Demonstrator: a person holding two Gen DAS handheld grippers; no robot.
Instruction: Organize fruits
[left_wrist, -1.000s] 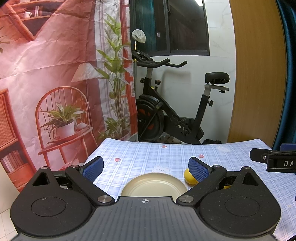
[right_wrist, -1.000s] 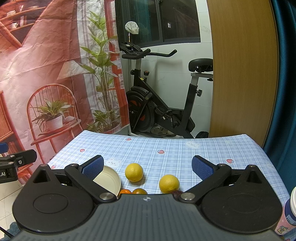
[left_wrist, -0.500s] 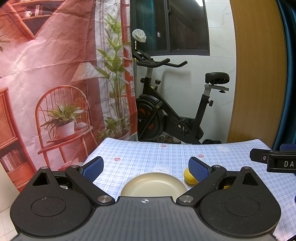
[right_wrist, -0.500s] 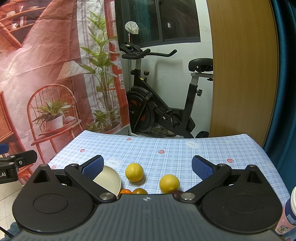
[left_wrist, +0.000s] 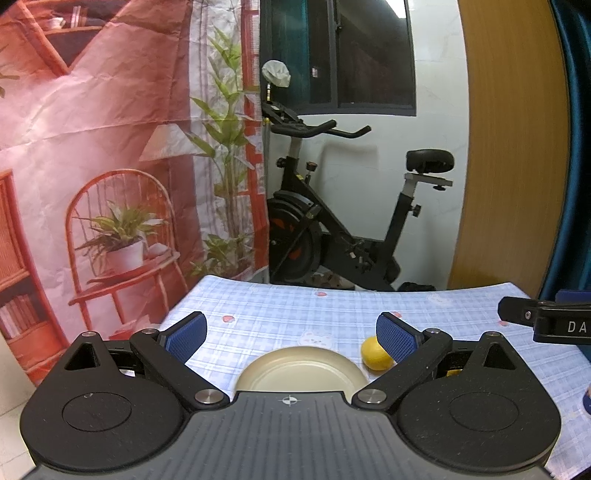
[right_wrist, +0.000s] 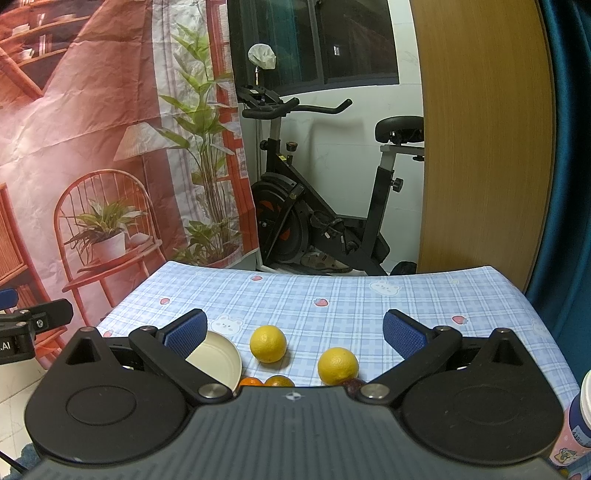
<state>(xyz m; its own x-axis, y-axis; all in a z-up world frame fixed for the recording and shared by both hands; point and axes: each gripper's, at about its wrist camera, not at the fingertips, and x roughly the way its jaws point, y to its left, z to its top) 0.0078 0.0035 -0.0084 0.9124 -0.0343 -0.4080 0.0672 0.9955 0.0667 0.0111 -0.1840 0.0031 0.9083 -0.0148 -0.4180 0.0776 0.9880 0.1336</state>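
Round cream plate (right_wrist: 218, 360), bare inside, left of two yellow lemons (right_wrist: 268, 343) on blue checked tablecloth (right_wrist: 332, 295); left gripper (left_wrist: 291, 334) and right gripper (right_wrist: 295, 332) both spread wide, holding nothing.

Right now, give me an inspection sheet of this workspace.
Surface: table under a blue plaid tablecloth.
Job's things: cream plate, empty; two yellow citrus fruits; two small oranges, partly hidden.
Clutter: printed cup at the right edge.
Grippers: left gripper open, empty; right gripper open, empty.
Cables: nothing seen.
Surroundings: exercise bike, printed backdrop, wooden panel.
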